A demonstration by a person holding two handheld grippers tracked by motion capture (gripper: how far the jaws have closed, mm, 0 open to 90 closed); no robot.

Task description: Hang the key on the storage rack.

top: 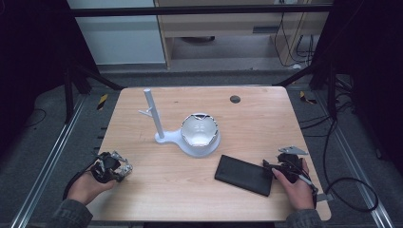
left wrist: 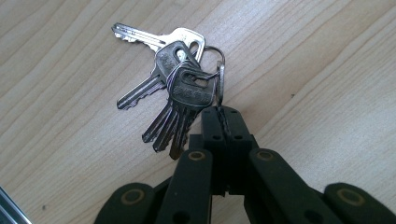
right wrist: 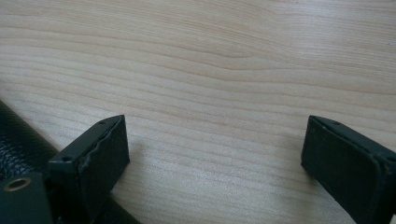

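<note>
A bunch of silver keys (left wrist: 180, 88) on a ring lies on the wooden table (left wrist: 327, 70). My left gripper (left wrist: 223, 116) is shut on the key ring, its jaws pressed together. From above, the left gripper (top: 119, 170) sits near the table's front left edge with the keys (top: 127, 169) at its tip. A black wallet (top: 243, 174) lies flat at the front right. My right gripper (top: 270, 166) stands open beside the wallet's right end, and in the right gripper view (right wrist: 215, 154) there is only bare wood between its jaws. The wallet (right wrist: 14, 140) edges in at the lower left.
A white stand (top: 164, 138) with an upright pole (top: 152, 111) and small hooks occupies the table's middle, its round dish (top: 199, 130) holding a shiny bowl. A dark round cap (top: 235, 99) sits near the far edge. A person's hands hold both grippers.
</note>
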